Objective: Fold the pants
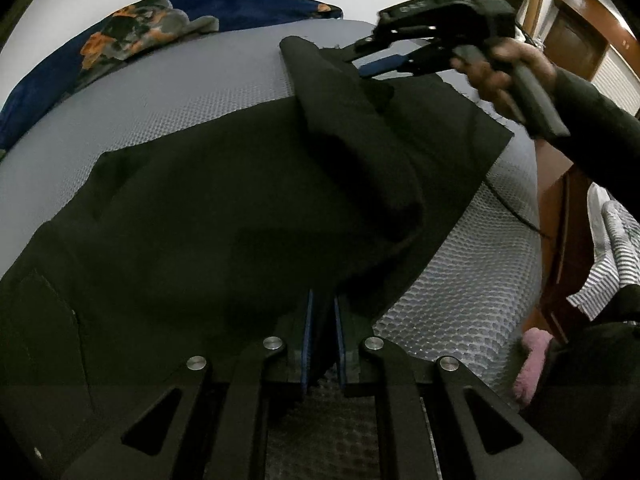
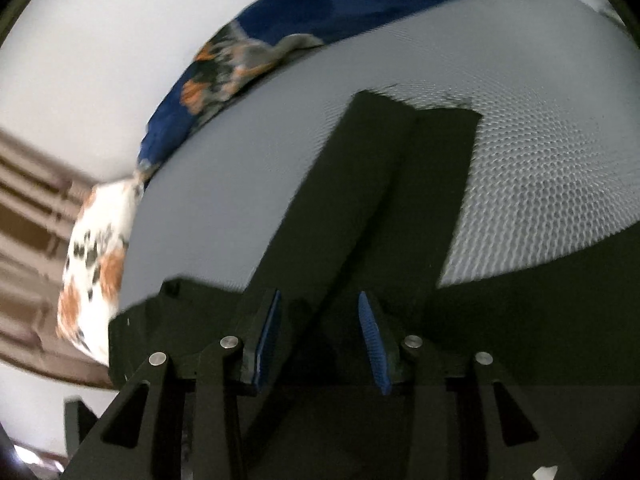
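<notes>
Black pants [image 1: 224, 208] lie spread on the grey honeycomb-textured mattress [image 1: 192, 92], one leg doubled back over the other. The left gripper [image 1: 322, 320], at the near hem, is pinched almost closed on the fabric edge; the right gripper [image 2: 318, 334], at the far end of the mattress from it, stands partly open above the cloth, gripping nothing. Best, I judge, to keep the near hem pinned while the right takes both layers squarely, so the fold lands edge-on-edge.
</notes>
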The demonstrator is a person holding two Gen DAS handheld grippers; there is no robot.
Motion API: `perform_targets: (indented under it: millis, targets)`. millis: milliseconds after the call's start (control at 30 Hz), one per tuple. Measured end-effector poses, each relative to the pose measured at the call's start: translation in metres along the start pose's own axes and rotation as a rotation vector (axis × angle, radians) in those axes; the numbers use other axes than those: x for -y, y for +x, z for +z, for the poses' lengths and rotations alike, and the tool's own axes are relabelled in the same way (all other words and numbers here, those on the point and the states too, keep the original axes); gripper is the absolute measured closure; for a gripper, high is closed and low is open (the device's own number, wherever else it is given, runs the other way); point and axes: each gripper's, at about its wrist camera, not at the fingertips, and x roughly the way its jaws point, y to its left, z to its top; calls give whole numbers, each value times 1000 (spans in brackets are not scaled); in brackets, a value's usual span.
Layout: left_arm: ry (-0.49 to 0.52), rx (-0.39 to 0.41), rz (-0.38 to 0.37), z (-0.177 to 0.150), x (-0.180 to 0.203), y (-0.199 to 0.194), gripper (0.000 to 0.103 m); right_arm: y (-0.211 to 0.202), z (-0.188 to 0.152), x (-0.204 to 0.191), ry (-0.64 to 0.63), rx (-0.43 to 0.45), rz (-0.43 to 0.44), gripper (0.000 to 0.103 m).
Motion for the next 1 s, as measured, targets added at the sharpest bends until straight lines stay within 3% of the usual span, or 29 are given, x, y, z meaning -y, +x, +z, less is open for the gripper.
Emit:
perform_targets:
  millis: [500,600,667,900,1000]
  targets:
    - [-75,-3,-19,-1,-9,1,93,41,89,45,159,59,79,66]
    - [-80,-10,-20,-1,-11,2,93,45,103,51,197,78,99,73]
    - [-84,-13,-19,-1,-11,3,93,47,109,52,213,77,117,83]
    - [-88,-19,-17,2,-11,4,93,41,111,40,179,69,174,84]
    - [-91,-19,-18,2,-10,5,93,42,103,35,146,54,159,83]
